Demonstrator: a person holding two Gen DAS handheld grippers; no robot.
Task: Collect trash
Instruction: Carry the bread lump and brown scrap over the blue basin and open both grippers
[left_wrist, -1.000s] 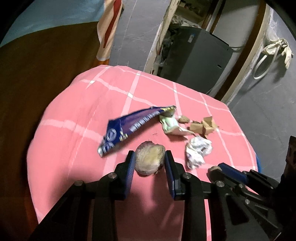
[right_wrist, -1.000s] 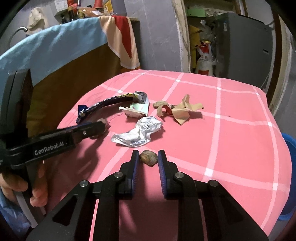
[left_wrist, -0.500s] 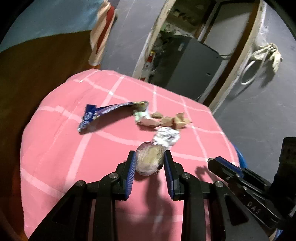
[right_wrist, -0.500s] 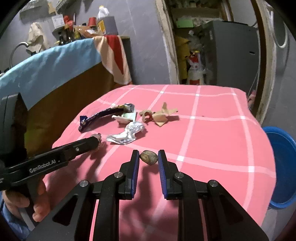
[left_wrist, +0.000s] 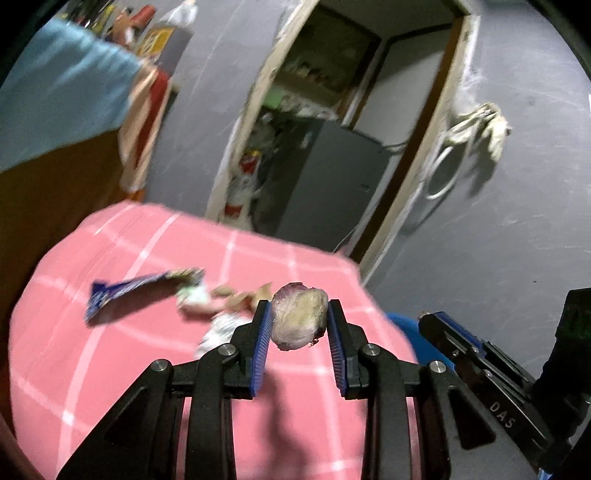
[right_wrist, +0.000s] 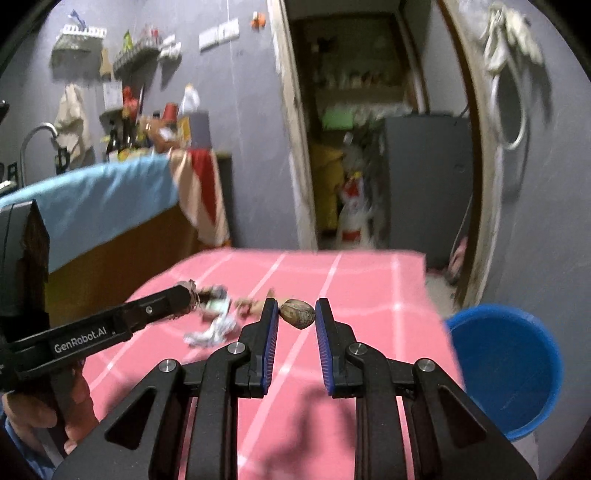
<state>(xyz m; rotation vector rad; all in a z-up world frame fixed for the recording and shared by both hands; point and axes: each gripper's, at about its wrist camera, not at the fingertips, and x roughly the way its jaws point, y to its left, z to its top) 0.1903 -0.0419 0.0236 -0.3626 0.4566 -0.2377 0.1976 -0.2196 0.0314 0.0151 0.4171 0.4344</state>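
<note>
- The pale, purplish husk-like lump (left_wrist: 299, 315) is pinched between the left gripper (left_wrist: 299, 332) pads, clear above the pink checked tablecloth (left_wrist: 110, 369).
- The right gripper (right_wrist: 296, 325) clamps a small brown nut-like scrap (right_wrist: 297, 314), also lifted, probably bound for the blue bucket (right_wrist: 509, 369) beside the table.
- Remaining: blue wrapper (left_wrist: 125, 293), crumpled white paper (right_wrist: 212, 330).

Two hand-held grippers (left_wrist: 299, 328) (right_wrist: 295, 321), one blue bucket (right_wrist: 509, 369) — perhaps six trash scraps (left_wrist: 125, 291), blurred.
</note>
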